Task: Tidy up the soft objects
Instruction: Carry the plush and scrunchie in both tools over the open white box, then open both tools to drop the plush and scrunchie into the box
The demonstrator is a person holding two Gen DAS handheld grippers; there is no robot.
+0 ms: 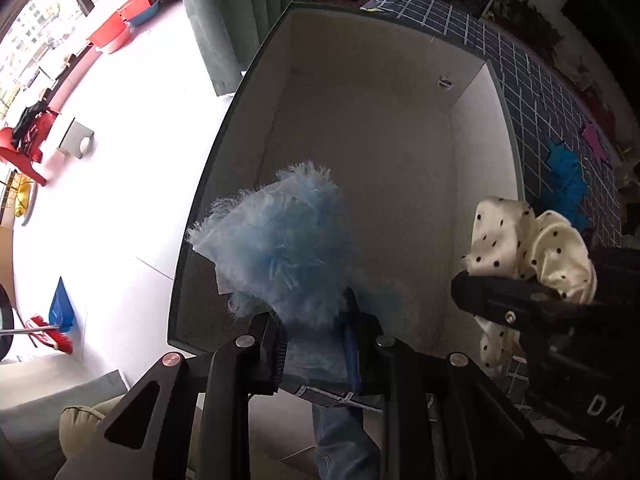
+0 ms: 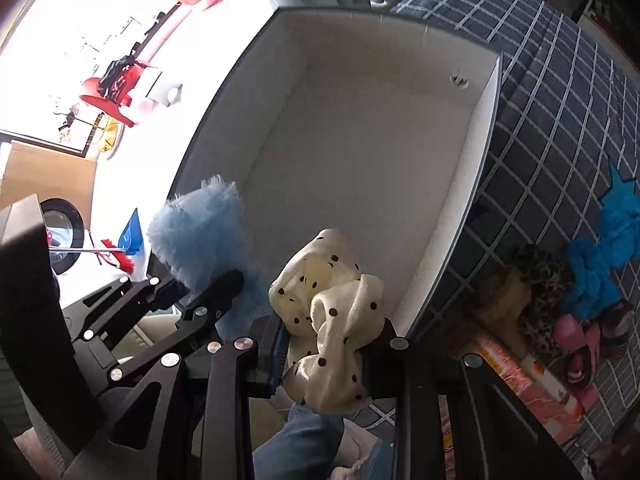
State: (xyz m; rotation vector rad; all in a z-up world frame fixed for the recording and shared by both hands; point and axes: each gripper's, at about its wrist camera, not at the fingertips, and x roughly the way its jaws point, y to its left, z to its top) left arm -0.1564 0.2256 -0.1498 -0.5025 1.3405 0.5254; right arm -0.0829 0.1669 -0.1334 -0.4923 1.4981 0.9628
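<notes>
pale blue duster [image 1: 280, 248], cream scrunchie [image 2: 332, 312] (black dots)

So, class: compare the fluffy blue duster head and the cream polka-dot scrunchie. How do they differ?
The fluffy blue duster head is fuzzy and plain light blue; the cream polka-dot scrunchie is smooth, shiny satin with black dots. The duster head is bulkier, the scrunchie smaller and twisted. The left tool holds the duster head, the right tool the scrunchie. Both hang over the open box.

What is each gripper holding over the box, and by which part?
The left gripper holds a fluffy blue duster by its lower end. The right gripper holds a cream dotted scrunchie across its bunched middle.
</notes>
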